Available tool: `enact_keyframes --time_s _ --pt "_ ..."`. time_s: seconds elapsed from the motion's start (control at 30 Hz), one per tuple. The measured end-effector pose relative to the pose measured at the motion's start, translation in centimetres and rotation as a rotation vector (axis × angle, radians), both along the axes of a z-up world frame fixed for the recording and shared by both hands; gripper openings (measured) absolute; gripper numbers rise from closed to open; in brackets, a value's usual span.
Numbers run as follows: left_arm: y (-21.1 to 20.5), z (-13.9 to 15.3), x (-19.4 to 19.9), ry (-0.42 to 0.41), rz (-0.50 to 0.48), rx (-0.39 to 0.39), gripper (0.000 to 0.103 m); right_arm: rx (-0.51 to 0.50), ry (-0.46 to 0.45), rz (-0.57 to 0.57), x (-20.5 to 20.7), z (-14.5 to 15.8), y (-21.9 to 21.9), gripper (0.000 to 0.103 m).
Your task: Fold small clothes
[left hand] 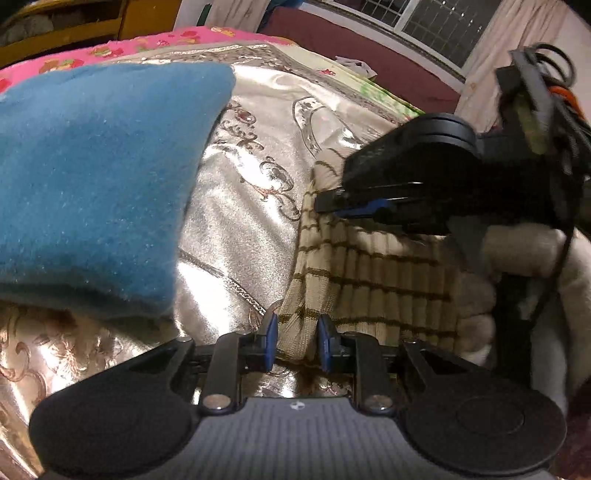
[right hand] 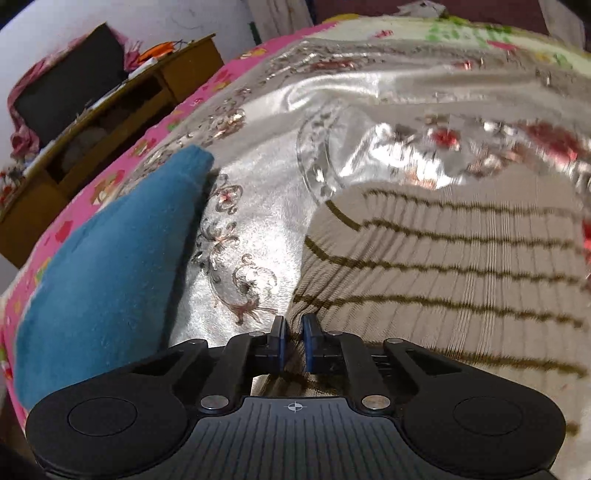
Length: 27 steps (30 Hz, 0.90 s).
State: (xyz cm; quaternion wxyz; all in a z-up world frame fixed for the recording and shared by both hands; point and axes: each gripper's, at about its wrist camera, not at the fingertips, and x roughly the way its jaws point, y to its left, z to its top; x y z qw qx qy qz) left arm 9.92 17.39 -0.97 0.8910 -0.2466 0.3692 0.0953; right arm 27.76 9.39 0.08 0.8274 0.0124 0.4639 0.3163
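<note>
A beige ribbed knit garment with thin brown stripes (left hand: 373, 269) lies on a shiny silver embroidered bedspread (left hand: 236, 221). My left gripper (left hand: 295, 341) is shut on the garment's near edge, with cloth bunched between its blue pads. My right gripper (right hand: 293, 341) is shut on the same garment (right hand: 443, 266) at its left edge. The right gripper also shows in the left wrist view (left hand: 354, 206), further along the garment. A blue fleece garment (left hand: 92, 184) lies to the left and also shows in the right wrist view (right hand: 107, 269).
A pink flowered sheet (right hand: 155, 136) runs under the bedspread's far and left edges. A wooden shelf unit (right hand: 110, 110) stands beyond the bed at the left. A window with pale curtains (left hand: 443, 26) is behind the bed. White fluffy fabric (left hand: 524, 251) lies at the right.
</note>
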Motion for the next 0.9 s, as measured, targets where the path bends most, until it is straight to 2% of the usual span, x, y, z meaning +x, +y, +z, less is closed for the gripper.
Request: enact_keyframes --time_s 0.17,0.27,0.37,0.5,0.63,0.7,0.77,0.9 --pt "-0.2 0.2 0.1 0.002 0.003 0.021 0.028 0.031 0.011 -0.011 -0.1 -0.2 -0.2 0.010" --pt "-0.7 0.5 0.1 0.003 -0.004 0.058 0.028 0.087 0.036 -0.025 -0.1 0.6 -1.5 0.013" --pt "-1.4 0.7 0.2 0.009 -0.016 0.104 0.028 0.108 0.010 -0.023 -1.0 2.0 -3.1 0.016" --pt "-1.6 1.1 -0.2 0.009 -0.012 0.118 0.028 0.152 -0.044 -0.029 -2.7 4.5 -7.0 0.020" --pt "-1.7 2.2 -1.1 -0.012 -0.005 0.143 0.028 0.156 -0.093 -0.060 -4.5 6.1 -12.3 0.028" --pt "-1.9 3.0 -1.4 -0.032 -0.007 0.169 0.028 0.157 -0.093 -0.089 -5.6 6.0 -15.0 0.030" --pt "-2.2 3.9 -1.4 -0.062 -0.018 0.187 0.028 0.155 -0.074 -0.113 -6.5 5.3 -16.9 0.038" --pt "-2.9 4.8 0.6 -0.078 -0.056 0.219 0.028 0.160 -0.016 -0.144 -7.2 3.4 -18.5 0.039"
